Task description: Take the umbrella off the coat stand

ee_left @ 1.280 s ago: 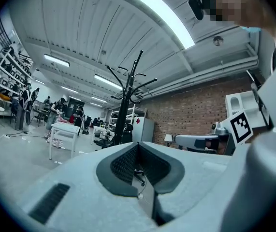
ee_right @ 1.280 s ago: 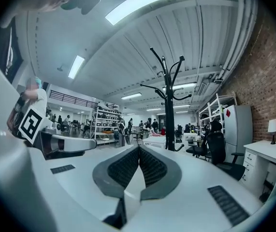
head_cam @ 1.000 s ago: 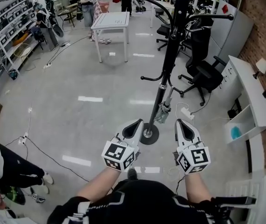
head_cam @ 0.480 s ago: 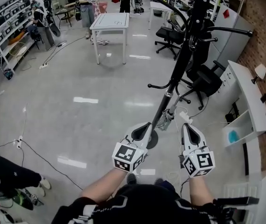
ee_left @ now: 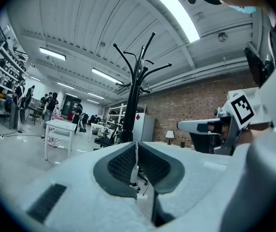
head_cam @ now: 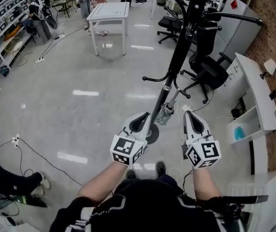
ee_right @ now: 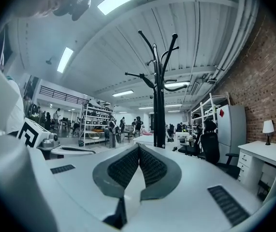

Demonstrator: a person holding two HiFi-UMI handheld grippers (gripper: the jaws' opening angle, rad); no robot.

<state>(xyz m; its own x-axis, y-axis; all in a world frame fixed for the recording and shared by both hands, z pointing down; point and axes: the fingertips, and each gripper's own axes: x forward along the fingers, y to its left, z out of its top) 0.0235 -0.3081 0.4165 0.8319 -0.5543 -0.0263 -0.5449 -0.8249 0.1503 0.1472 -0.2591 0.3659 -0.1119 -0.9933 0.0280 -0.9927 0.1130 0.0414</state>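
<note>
Facing the coat stand (head_cam: 179,57), I held both tools level and short of it. The left tool (head_cam: 145,117) had its pads pressed together on nothing, and the right tool (head_cam: 190,116) was likewise closed and empty. The umbrella (head_cam: 167,111) hung folded low on the stand, close beside the pole, below the lower hooks (head_cam: 152,80) and just above the round base (head_cam: 152,135). The head view was too small there to show whether a strap or the handle carried it.

I judged the umbrella to be light: a stiff shaft inside loose, slick fabric. The folded canopy would probably crush and slide under the pads, so it was a poor place to grip. The better hold was the handle or the bare shaft, near the point of suspension. One tool had to be opened before any approach. The lift had to go upward to clear the hook, since a sideways pull could rock the stand.
</note>
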